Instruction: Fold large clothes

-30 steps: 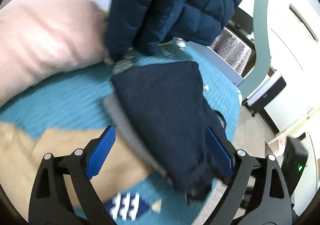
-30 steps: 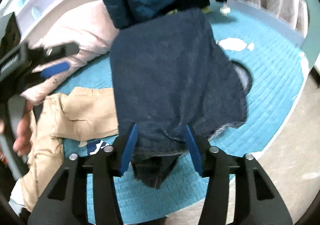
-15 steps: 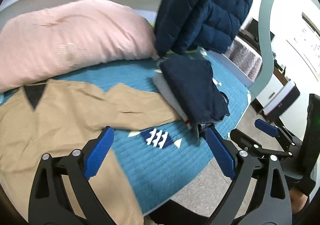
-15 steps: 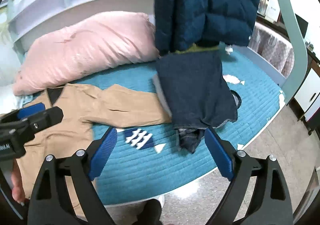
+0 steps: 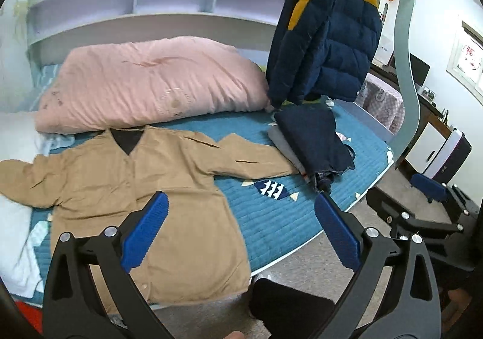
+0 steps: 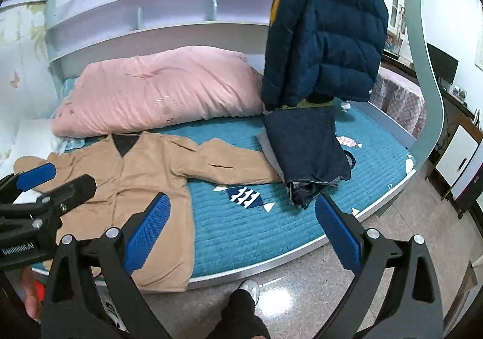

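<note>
A tan jacket [image 5: 126,179] lies spread flat on the teal bed cover [image 5: 271,218], sleeves out; it also shows in the right wrist view [image 6: 145,176]. Folded dark jeans [image 5: 314,140] rest on a folded grey garment [image 5: 283,143] at the bed's right end, also in the right wrist view [image 6: 305,146]. My left gripper [image 5: 238,230] is open and empty, held back above the bed's front edge. My right gripper [image 6: 241,230] is open and empty, back over the floor. The left gripper also shows at the left edge of the right wrist view [image 6: 45,188].
A pink duvet [image 5: 151,82] lies along the back of the bed. A navy and yellow puffer jacket [image 5: 326,37] hangs over the bed's right end from a grey-green frame post [image 5: 404,37]. Shelves run behind. White bedding [image 5: 15,233] lies at left. My leg and shoe [image 6: 247,293] stand on the floor.
The right gripper let go of the folded jeans and opened. Both grippers pulled back from the bed, so the whole bed and the tan jacket came into view.
</note>
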A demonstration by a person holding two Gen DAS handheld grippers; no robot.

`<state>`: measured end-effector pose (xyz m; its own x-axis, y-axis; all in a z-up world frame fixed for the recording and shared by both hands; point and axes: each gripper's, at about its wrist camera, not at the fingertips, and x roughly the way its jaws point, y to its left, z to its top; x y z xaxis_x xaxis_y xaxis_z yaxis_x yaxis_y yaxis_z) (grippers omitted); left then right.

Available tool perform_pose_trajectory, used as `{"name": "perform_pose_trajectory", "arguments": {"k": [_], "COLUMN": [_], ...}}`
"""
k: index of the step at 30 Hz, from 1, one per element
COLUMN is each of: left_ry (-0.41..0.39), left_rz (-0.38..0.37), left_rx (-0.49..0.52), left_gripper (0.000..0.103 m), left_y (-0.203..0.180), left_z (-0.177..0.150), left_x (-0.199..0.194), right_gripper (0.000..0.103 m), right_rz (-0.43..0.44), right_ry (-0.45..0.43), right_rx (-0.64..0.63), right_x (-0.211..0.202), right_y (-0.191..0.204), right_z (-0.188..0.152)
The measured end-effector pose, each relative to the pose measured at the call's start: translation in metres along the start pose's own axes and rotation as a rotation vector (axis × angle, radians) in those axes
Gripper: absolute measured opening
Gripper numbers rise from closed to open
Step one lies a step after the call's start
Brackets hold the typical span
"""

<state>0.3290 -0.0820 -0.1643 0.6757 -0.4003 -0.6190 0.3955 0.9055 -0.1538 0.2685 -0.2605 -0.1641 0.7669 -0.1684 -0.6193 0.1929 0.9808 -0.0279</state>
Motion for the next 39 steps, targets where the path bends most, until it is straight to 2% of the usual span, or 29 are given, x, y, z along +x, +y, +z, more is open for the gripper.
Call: {"name": "perform_pose_trajectory", "arguments": {"k": [4,8,15,23,30,33,39], "left_ry": [-0.036,-0.080,-0.140,-0.241,-0.313,-0.342,-0.378], "left_rz": [0.040,0.115,0.276,0.307,0.358,0.346,0.369], "left_rx": [-0.022,-0.039,0.013,-0.037,0.000,0.011,0.039], "left_gripper": [0.098,0.098,0.098,0.098,0.098,0.098,0.098], "left_y": [0.006,0.012,0.011,0.006,-0.012,-0.020,-0.033], "left_z": [-0.012,-0.023,-0.035,-0.044,-0.053,-0.058,-0.065], "left_x": [-0.031,-0.069,-0.131,-0.196,-0.243,-0.262,-0.280], "right_gripper": [0.094,0.094,0.095,0.095,0.095,0.095,0.095], "right_rz": [0.010,0.047,0.105,0.156,0.192,0.201,0.203], "right_ry": [-0.026,-0.052,-0.113,-0.197,-0.262,-0.289,-0.333], "right_rx": [-0.021,-0.042,-0.069,-0.083,-0.094,-0.091,-0.070], "right_x": [-0.030,-0.059,-0.106,-0.159,-0.198,-0.212,-0.233], "right_y": [0.013,0.027,0.045,0.049,0.050,0.045,0.035], "right_z": [-0.005,-0.010,-0.017,-0.023,-0.030,-0.034,-0.038]}}
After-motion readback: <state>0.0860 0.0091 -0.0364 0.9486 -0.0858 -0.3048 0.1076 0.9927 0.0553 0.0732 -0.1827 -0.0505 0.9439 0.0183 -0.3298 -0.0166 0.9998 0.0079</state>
